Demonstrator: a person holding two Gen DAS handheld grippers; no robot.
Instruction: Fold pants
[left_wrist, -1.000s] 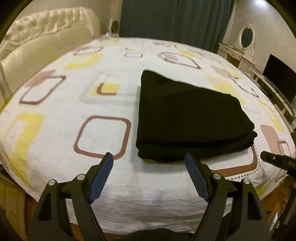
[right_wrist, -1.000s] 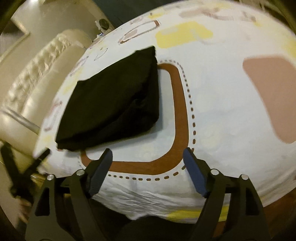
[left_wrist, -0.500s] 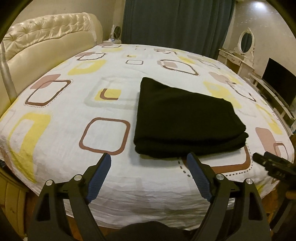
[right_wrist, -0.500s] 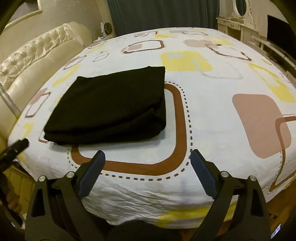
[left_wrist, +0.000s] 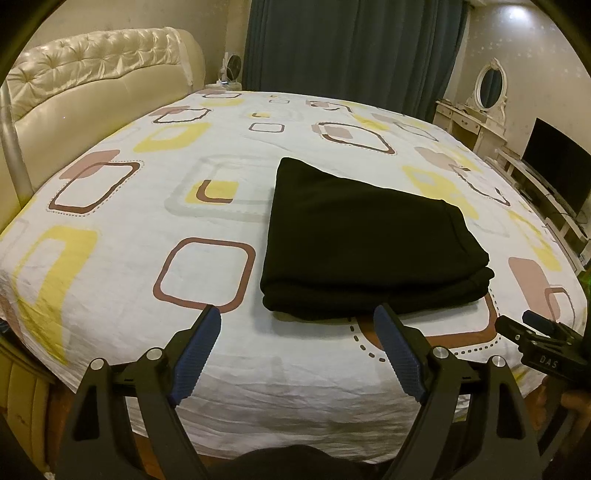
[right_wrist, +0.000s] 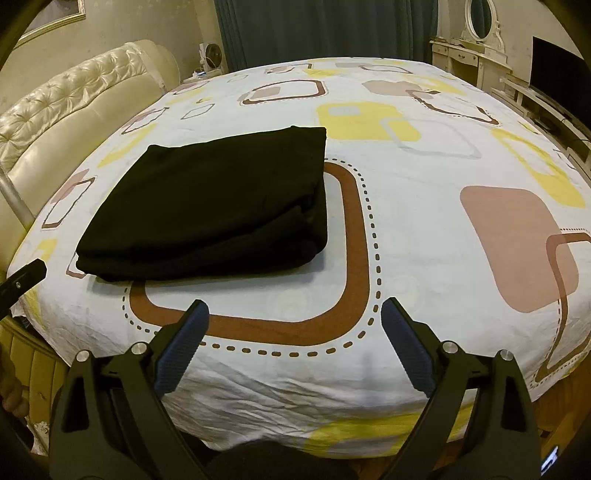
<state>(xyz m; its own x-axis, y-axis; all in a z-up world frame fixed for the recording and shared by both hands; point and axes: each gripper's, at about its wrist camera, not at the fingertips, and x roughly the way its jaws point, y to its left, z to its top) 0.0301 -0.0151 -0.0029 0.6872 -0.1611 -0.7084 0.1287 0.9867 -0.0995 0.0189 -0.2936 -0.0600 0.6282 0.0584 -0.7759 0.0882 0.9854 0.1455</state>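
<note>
Both hand-held grippers have drawn back from the pants since a second ago, and the right one has levelled out from a tilted, blurred view to a steady, upright one. Left hand-held gripper (left_wrist: 297, 319): jaws wide apart, nothing between the blue pads, hovering over bare sheet at the near edge of the bed (left_wrist: 110, 229). Right hand-held gripper (right_wrist: 293, 314): likewise wide open and empty, over the brown dotted square printed on the sheet.

Reading: a release and retreat. Neither tool touches cloth. I judge the fold finished, or at its last check, with only tidying left if any.

Pants (left_wrist: 365, 243): black, folded to a compact, roughly rectangular bundle of several layers, lying flat on the bed near its front edge.
- Left wrist view: bundle at 12 to 1 o'clock of the gripper, its near folded edge just beyond the right fingertip.
- Right wrist view: pants (right_wrist: 218, 199) at 10 to 11 o'clock, apart from the fingers.
- Top face smooth. Layers stacked evenly along the near edge, thick and rounded there.
- Near-right corner shows the layers slightly stepped, lower ones peeking out.
- Far corner tapers to a point in the left view, so the outline is not quite square.

Headboard (left_wrist: 92, 85) at 10 o'clock; curtain (left_wrist: 354, 51) at 12.
</note>
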